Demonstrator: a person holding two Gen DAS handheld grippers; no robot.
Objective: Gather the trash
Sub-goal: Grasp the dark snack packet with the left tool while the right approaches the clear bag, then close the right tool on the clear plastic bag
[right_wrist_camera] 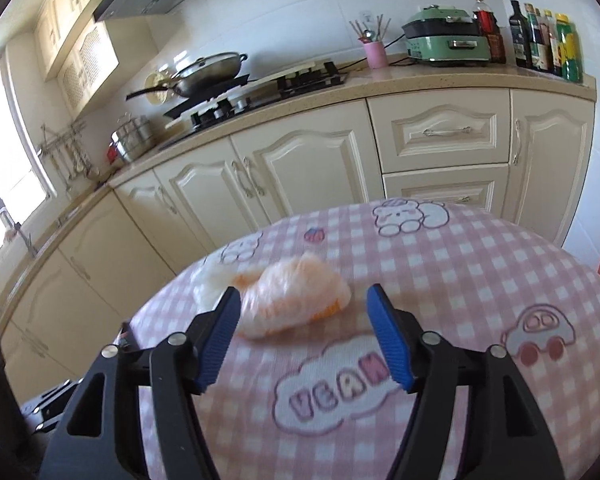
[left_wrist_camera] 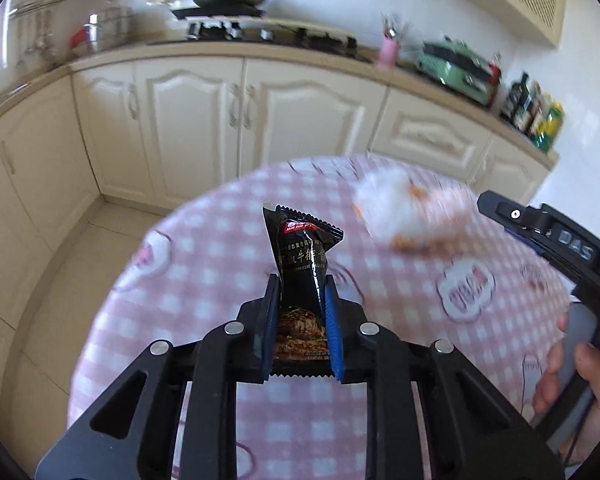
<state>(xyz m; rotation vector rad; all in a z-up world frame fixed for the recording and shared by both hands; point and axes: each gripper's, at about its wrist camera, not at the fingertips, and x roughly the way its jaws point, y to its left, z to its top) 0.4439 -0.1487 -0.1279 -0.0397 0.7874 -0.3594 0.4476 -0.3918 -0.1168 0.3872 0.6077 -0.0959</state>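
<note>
Pinching a black sachet (left_wrist_camera: pixel 300 264) upright between its blue pads, the left claw (left_wrist_camera: pixel 302 284) hangs over the pink checked table (left_wrist_camera: pixel 220 256). Ahead of the spread, empty right claw (right_wrist_camera: pixel 302 294), a crumpled orange-white wrapper (right_wrist_camera: pixel 292 300) lies on that table.

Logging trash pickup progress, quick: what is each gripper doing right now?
Left gripper: shut on the black sauce packet.
Right gripper: open, holding nothing; the crumpled plastic bag lies on the table between its fingers, not pinched.
</note>
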